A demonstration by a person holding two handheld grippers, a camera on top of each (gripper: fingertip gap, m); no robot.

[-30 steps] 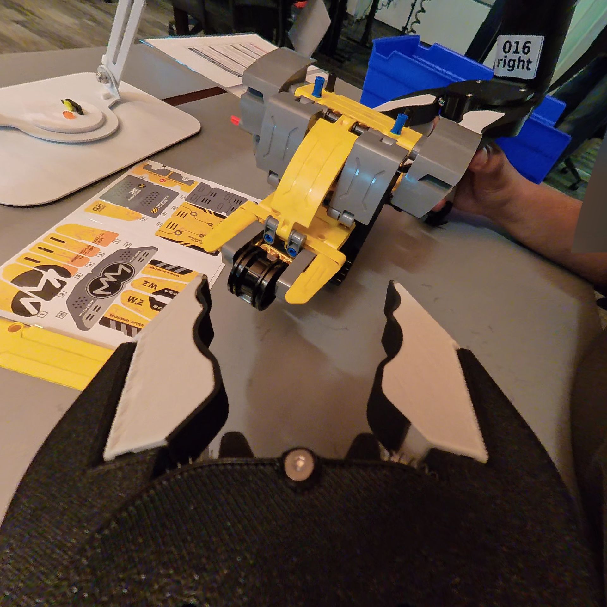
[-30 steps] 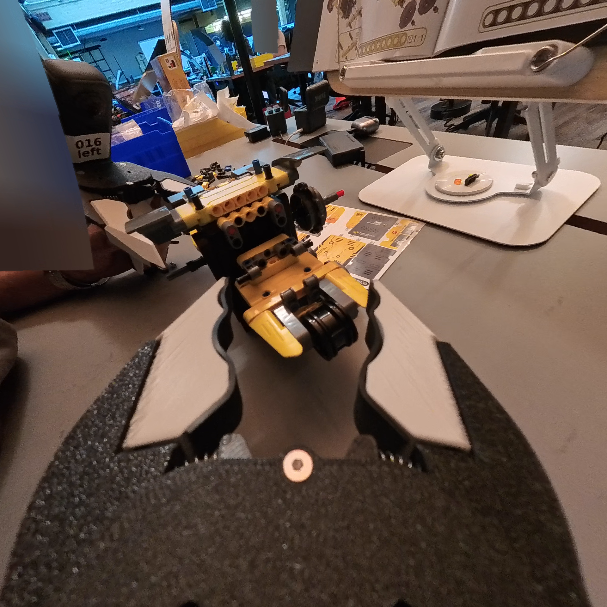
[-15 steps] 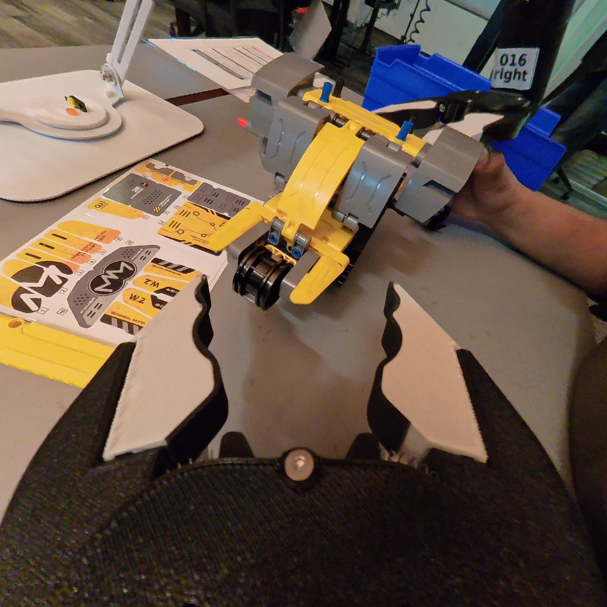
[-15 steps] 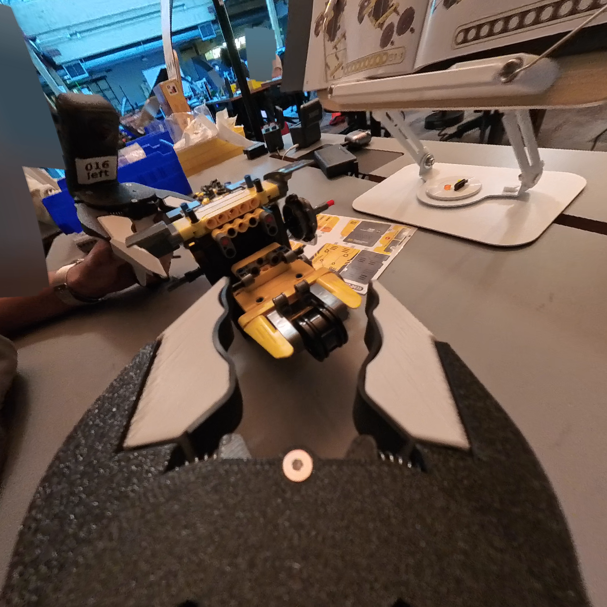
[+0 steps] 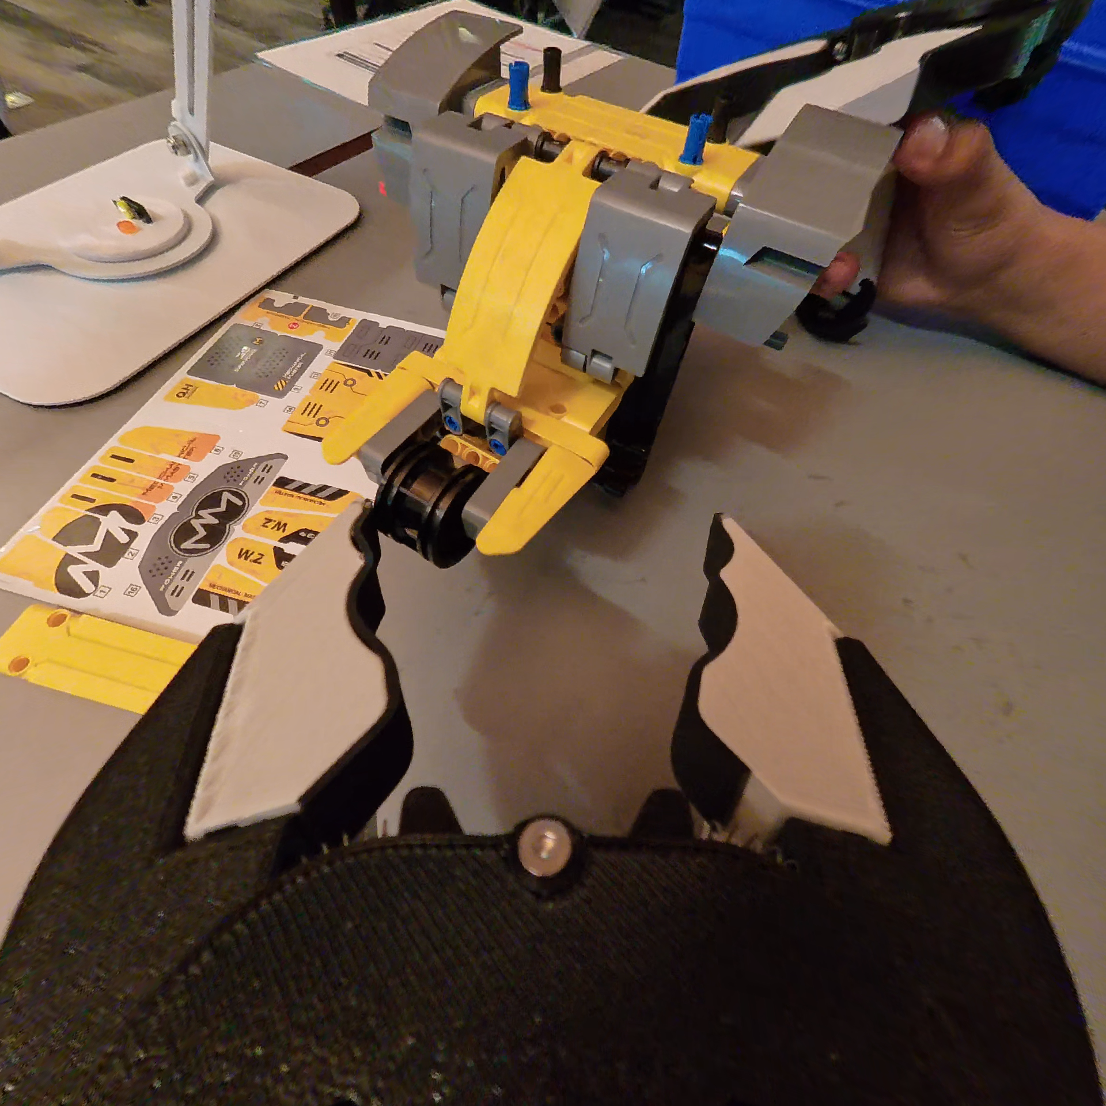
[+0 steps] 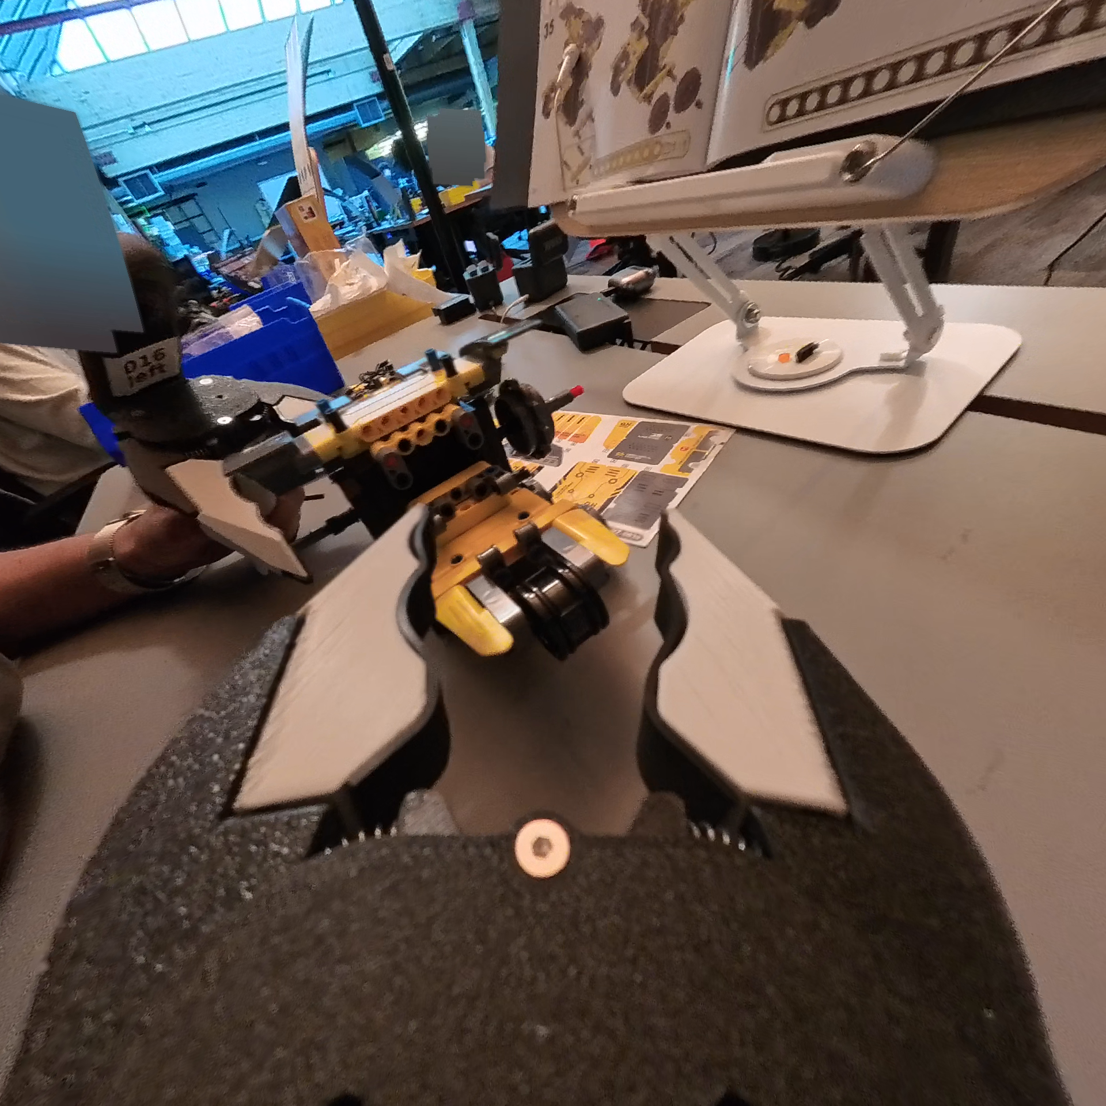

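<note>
A yellow, grey and black brick-built vehicle model (image 5: 538,287) stands on the grey table (image 5: 838,538), its black front wheel (image 5: 431,509) towards me. My left gripper (image 5: 538,526) is open and empty, its left fingertip just beside that wheel. A second gripper (image 5: 838,78), held by a hand (image 5: 969,239), lies against the model's grey side panel. In the right wrist view my right gripper (image 6: 541,532) is open, with the model's (image 6: 419,431) yellow nose between its fingers. There too another gripper (image 6: 239,509) meets the model's grey side.
A sticker sheet (image 5: 197,479) lies left of the model, with a flat yellow part (image 5: 90,664) beside it. A white book stand (image 6: 838,383) holds an open instruction booklet (image 6: 658,78). A blue bin (image 5: 1065,149) stands behind. Boxes and chargers crowd the far table.
My left gripper has moved closer to the model, its left fingertip now by the black wheel. The model's nose sits a little deeper between my right fingers.
</note>
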